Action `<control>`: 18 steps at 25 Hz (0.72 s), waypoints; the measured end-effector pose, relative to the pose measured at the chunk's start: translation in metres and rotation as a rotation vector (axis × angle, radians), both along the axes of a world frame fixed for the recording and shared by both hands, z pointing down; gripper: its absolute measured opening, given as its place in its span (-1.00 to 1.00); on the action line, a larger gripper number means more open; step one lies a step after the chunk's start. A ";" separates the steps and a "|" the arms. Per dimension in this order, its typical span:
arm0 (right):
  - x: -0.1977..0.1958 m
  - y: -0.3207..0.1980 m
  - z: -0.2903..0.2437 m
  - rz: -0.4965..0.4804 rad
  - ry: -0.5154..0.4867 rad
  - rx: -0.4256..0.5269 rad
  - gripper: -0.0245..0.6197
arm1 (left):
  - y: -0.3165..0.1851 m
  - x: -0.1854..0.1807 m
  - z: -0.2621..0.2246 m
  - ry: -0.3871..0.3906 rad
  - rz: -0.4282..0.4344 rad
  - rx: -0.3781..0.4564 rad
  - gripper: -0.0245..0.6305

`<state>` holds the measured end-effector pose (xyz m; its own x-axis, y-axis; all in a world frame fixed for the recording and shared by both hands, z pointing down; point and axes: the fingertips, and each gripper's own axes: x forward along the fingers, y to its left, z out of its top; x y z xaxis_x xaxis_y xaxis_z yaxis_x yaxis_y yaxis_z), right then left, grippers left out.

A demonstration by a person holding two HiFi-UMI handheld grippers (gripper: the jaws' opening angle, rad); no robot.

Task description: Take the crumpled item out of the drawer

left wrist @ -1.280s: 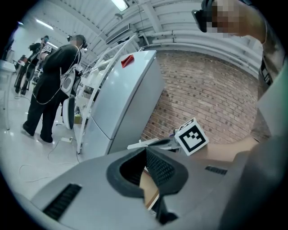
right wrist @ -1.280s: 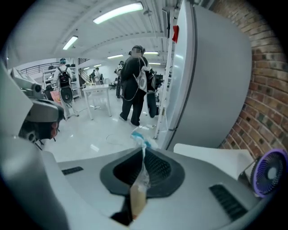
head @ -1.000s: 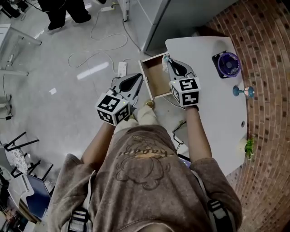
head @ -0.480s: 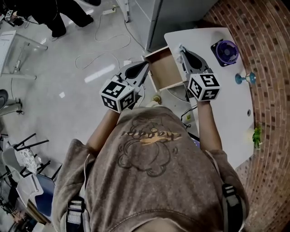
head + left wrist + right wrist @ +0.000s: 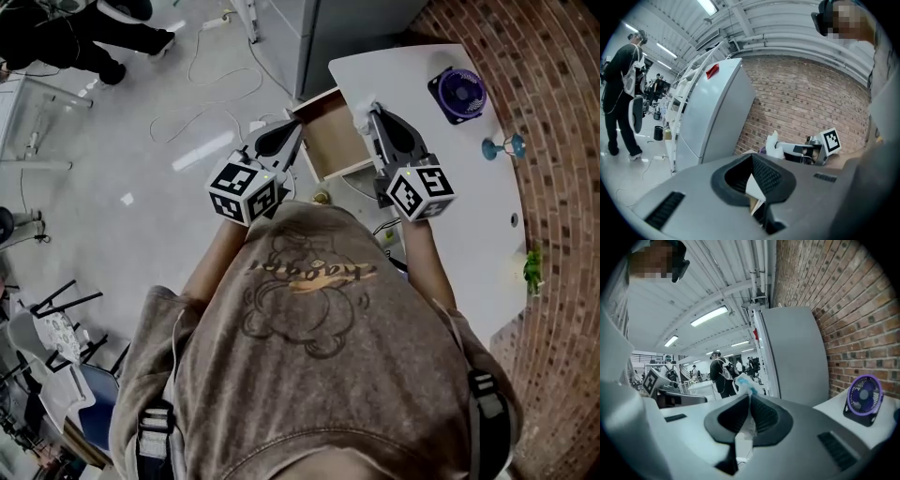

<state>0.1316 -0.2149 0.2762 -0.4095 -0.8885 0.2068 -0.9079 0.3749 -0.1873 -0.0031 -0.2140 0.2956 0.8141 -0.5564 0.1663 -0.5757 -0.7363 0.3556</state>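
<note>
The crumpled item (image 5: 360, 120) is a small white wad with a blue patch. My right gripper (image 5: 368, 114) is shut on it, holding it over the right edge of the open wooden drawer (image 5: 328, 145). In the right gripper view the wad (image 5: 742, 382) sticks up from the closed tips of the right gripper (image 5: 749, 397). My left gripper (image 5: 286, 139) hovers by the drawer's left front corner; its tips meet in the left gripper view (image 5: 752, 155), shut with nothing gripped. From there I also see the wad (image 5: 774, 144). The drawer's inside looks bare.
The drawer belongs to a white table (image 5: 469, 187) against a brick wall (image 5: 562, 141). On the table stand a purple fan (image 5: 459, 92) and a small blue object (image 5: 502, 147). A grey cabinet (image 5: 356, 28) stands behind. Cables lie on the floor (image 5: 197, 103).
My right gripper has risen out of the drawer with the crumpled item and rolled. My left gripper has lifted slightly beside the drawer's front.
</note>
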 end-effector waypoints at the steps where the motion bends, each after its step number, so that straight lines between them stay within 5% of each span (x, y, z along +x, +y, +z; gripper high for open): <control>1: -0.002 0.003 0.002 -0.004 -0.004 -0.003 -0.87 | 0.000 0.000 0.003 -0.002 0.000 -0.003 -0.90; 18: -0.018 0.025 0.058 -0.081 -0.033 -0.102 -0.87 | 0.001 -0.018 0.022 -0.010 -0.070 -0.034 -0.90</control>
